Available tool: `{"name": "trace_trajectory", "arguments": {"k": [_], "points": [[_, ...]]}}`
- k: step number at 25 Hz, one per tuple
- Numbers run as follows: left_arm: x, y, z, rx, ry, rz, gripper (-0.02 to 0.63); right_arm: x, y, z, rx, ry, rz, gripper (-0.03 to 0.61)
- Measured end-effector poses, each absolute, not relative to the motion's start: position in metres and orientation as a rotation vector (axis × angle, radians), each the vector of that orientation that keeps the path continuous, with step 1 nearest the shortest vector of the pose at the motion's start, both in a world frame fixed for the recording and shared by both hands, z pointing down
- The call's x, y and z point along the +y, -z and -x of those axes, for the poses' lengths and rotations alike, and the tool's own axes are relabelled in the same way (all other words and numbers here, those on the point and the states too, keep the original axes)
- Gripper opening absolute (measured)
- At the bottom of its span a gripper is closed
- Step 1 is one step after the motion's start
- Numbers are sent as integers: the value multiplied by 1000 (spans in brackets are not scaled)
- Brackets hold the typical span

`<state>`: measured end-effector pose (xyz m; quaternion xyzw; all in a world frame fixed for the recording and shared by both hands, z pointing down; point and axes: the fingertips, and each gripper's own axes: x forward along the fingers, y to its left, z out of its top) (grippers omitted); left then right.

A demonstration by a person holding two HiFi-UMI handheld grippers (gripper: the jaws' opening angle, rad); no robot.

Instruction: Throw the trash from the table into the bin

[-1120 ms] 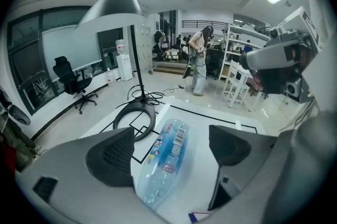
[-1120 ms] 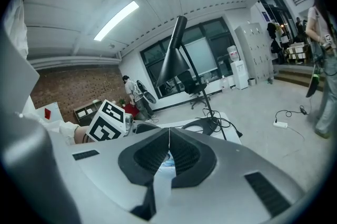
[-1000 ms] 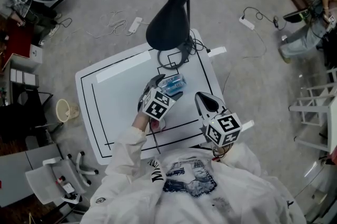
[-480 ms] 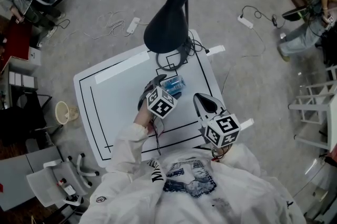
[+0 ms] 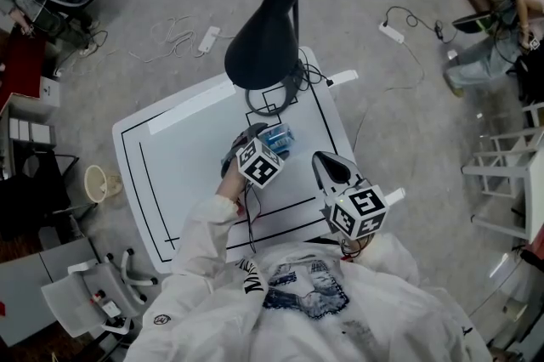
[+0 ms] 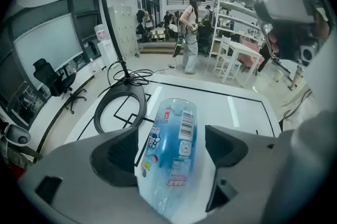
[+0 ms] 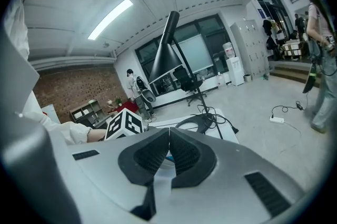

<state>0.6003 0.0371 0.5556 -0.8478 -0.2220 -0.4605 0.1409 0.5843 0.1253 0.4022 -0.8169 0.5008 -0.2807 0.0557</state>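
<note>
1. Bottle (image 6: 176, 123) lies sideways on the table (image 5: 183, 156) between the left gripper's (image 6: 172, 153) parted jaws — not yet pinched; closing squarely across its middle should stop it rolling.
2. Right gripper (image 7: 169, 157) is closed, empty.
3. Lamp (image 5: 263, 46) overhangs the far edge — bin (image 5: 96, 180) stands on the floor off the table's left side, bare tabletop between.

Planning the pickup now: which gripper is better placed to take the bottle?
Left. The left gripper has its jaws open on either side of the bottle lying on the table; the right gripper is shut and off to the side.
</note>
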Motion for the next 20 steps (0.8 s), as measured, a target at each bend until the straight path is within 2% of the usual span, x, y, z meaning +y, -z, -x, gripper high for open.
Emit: {"name": "trace_trajectory", "arguments": {"k": [13,20], "points": [[36,-573,-606,-630,1364,2433,371,132,-406,-593,1496,868,2487,21],[34,-574,-610,-598,1361,2424,330,131,-404,-594,1495,864,2487,21]]}}
